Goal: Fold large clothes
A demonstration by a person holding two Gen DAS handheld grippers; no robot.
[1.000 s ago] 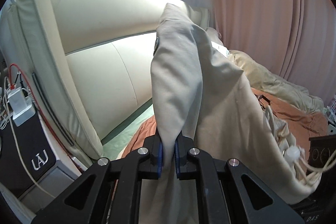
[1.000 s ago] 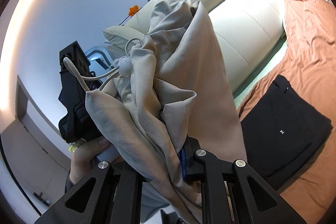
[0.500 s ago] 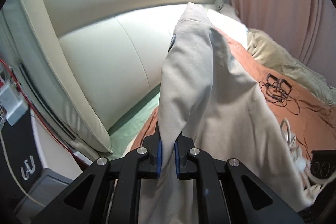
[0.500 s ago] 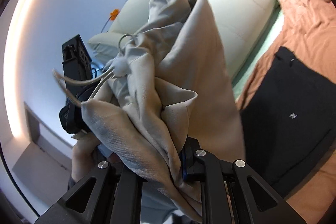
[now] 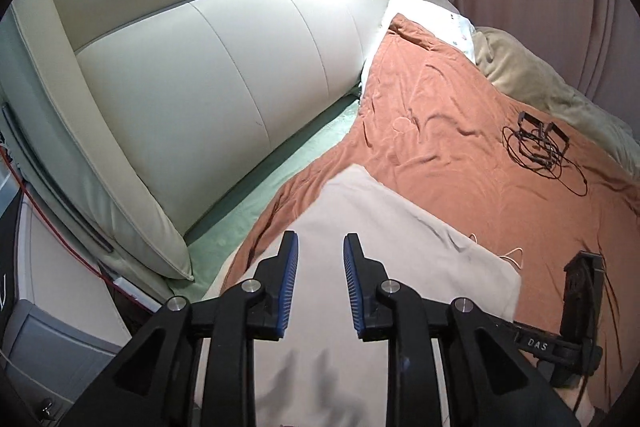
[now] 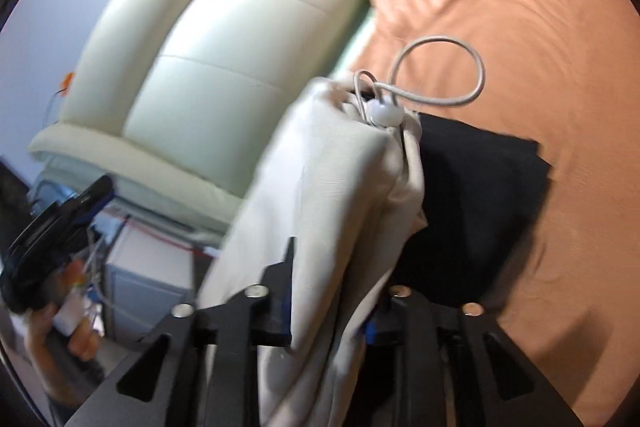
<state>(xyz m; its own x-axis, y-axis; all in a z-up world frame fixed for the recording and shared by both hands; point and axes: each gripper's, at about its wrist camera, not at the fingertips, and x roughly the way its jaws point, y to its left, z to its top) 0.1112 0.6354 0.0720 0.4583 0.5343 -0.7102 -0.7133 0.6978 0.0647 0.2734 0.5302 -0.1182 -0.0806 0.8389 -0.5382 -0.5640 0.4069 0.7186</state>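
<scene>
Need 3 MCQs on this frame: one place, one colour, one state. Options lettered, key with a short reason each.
1. Where does the beige garment lie in the left wrist view?
A. on the rust bedspread
B. on the headboard
C. on the floor

2. What colour is the folded garment beside the beige one in the right wrist view?
A. white
B. black
C. green

3. How does the left gripper stand?
A. clamped on cloth
B. out of view
C. jaws apart, nothing pinched

Key: 1 A, the cloth lies flat on the bedspread. 2 B, a dark black slab on the bedspread. 3 C, the jaws have just opened; the blue pads stand clear above the cloth.
</scene>
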